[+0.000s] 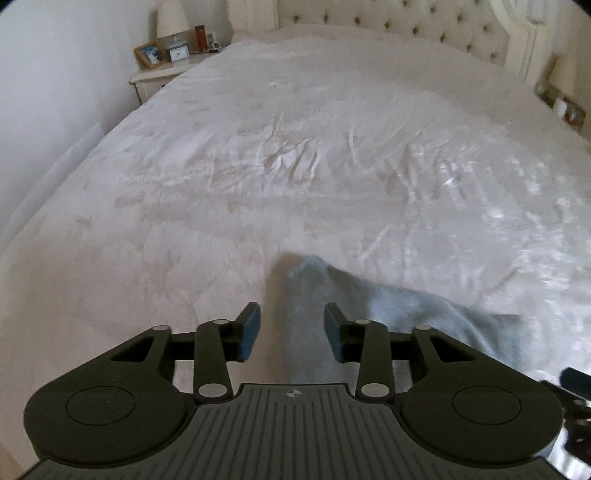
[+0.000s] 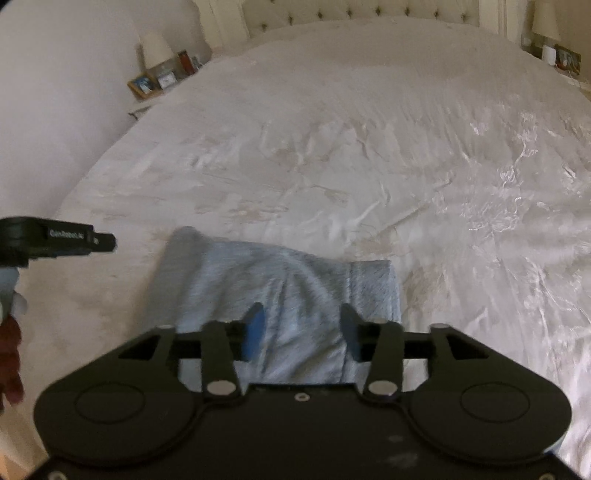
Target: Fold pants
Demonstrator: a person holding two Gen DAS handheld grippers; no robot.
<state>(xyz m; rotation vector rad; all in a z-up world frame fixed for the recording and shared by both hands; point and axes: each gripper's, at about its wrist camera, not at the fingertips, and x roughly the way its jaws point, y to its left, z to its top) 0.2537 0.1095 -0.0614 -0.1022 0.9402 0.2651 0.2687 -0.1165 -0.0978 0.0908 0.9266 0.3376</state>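
Lay bunched on the near edge of the bed (image 2: 332, 129): grey pants (image 2: 280, 280), partly folded, not yet flat. Hovered wide apart above them, holding nothing: left gripper (image 1: 291, 328), right gripper (image 2: 301, 330).

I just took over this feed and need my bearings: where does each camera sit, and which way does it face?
Left wrist: rides the left tool, faces up the white quilted bedspread toward the tufted cream headboard; its open blue-padded fingers show.
Right wrist: rides the right tool, faces the same way; open fingers and the left tool's black body at left show.
Shared: the light grey-blue pants, bedspread, headboard, left wooden nightstand.
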